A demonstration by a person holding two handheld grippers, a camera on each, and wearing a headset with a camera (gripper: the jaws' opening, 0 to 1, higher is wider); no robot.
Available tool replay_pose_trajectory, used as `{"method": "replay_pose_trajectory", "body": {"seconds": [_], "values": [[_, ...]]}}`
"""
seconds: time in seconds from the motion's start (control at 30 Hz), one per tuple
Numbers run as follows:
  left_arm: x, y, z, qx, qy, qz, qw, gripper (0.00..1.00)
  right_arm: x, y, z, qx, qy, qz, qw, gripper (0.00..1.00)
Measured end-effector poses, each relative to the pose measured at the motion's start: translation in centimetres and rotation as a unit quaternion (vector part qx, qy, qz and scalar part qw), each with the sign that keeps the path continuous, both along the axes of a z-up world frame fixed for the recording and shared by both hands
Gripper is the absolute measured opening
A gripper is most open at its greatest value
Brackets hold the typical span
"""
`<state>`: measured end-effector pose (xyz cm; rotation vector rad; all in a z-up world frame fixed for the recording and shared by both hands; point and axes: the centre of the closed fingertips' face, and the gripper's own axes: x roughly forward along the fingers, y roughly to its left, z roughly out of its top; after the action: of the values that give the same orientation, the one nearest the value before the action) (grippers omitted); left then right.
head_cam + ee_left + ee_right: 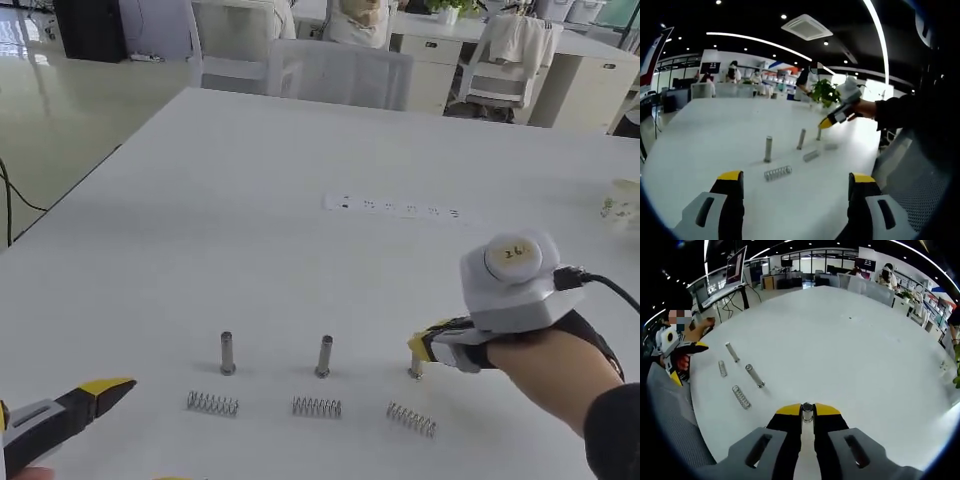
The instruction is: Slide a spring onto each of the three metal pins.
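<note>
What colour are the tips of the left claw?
Yellow; the left claw shows them best in the left gripper view.

This is a big open office. A long white counter (pixel 300 160) has a power strip (pixel 392 207) lying on it. Behind it stand chairs (pixel 340 72) and desks with drawers (pixel 435 60). A computer screen (pixel 736 267) stands on another desk. Small round lights (pixel 785 16) and an air vent (pixel 806 27) are in the ceiling. A green plant (pixel 825 92) grows nearby.

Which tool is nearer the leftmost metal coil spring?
Left. The left tool has the leftmost metal coil spring just ahead of it; the right tool is shut on the rightmost metal pin.
</note>
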<state>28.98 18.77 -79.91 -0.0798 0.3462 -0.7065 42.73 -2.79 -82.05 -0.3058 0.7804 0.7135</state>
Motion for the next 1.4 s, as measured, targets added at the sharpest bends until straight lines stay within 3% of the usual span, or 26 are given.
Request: {"method": "replay_pose_trajectory", "body": {"seconds": [0.67,0.93,1.4], "values": [[-0.13,-0.17,-0.08,0.002,0.000,-0.003,1.0000,0.82,-0.40,-0.36,-0.15,0.000,0.004,0.000,1.0000,0.05],[-0.16,-0.24,-0.11,0.002,0.001,-0.004,1.0000,0.82,-0.72,-0.09,-0.16,-0.002,-0.006,0.019,0.9998,0.06],[-0.17,-0.19,-0.19,0.001,0.002,-0.004,1.0000,0.82,-0.97,-0.30,-0.01,-0.002,-0.014,0.022,0.9997,0.12]]}}
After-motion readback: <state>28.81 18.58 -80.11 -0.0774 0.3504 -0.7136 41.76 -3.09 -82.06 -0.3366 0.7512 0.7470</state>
